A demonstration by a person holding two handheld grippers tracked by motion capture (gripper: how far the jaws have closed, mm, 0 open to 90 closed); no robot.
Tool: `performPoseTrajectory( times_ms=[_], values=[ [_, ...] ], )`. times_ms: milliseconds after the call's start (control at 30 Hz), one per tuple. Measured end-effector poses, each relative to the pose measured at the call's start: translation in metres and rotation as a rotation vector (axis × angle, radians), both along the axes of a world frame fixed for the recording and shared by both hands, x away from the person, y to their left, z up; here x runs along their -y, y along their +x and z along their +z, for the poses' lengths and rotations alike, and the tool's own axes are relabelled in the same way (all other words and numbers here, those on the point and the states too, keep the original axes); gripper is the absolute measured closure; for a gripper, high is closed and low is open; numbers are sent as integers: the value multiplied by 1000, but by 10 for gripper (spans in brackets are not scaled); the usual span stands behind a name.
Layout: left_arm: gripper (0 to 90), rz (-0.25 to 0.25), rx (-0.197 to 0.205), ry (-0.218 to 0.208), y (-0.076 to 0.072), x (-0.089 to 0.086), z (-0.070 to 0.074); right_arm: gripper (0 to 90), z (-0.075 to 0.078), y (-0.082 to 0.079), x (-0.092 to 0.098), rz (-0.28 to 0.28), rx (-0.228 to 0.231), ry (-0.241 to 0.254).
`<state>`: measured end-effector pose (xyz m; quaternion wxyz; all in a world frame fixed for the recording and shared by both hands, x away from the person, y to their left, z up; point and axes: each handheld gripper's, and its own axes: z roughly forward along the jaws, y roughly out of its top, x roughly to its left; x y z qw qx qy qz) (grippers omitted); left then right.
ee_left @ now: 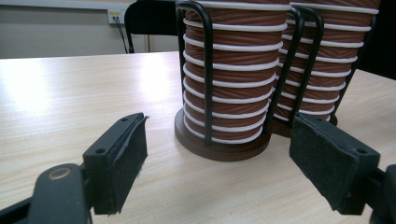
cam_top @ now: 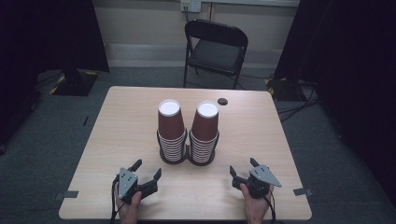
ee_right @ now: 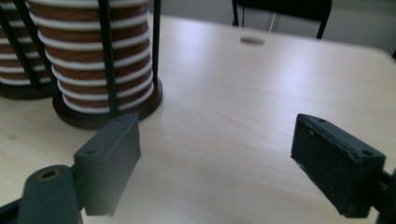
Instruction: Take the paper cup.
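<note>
A pale wooden bench (cam_top: 116, 140) carries two stacks of brown paper cups with white rims, standing side by side at its middle, each stack upside down inside a black wire holder on a round dark base. No brand, label or writing can be read on the cups or on the holders. The left stack of cups (cam_top: 171, 130) and the right stack of cups (cam_top: 204, 132) stand so close that their holders touch or nearly touch. The left gripper (cam_top: 148, 175) rests in a hand near the bench's near edge, toward its near left corner, with its fingers (ee_left: 119, 161) spread wide and nothing between them; in the left gripper view the left stack stands just ahead, between the two fingers and apart from them. The right gripper (cam_top: 243, 170) is held near the near edge toward the near right corner, its fingers (ee_right: 109, 161) also spread and holding nothing; in the right gripper view the right stack stands ahead and off to the left, near the left finger but not touching it. A small dark round hole (cam_top: 222, 101) lies near the bench's far edge. A black folding chair (cam_top: 215, 49) stands behind the far edge.
</note>
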<state>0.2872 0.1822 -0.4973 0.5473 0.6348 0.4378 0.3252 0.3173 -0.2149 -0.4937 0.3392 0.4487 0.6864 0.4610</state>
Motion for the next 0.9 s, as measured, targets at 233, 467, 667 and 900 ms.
performPoseTrajectory(
  times_ms=[233,467,667,900],
  values=[
    [189,10,-2,-4,0,0,0,178,0,-3,1,-36,20,20],
    [188,21,-4,7,1,0,0,145,0,4,-2,-53,-32,28],
    [188,4,-4,14,2,0,0,292,4,-1,-9,-10,-25,48],
    [183,0,-15,-6,3,-2,0,316,14,-1,-20,63,5,87]
  ],
)
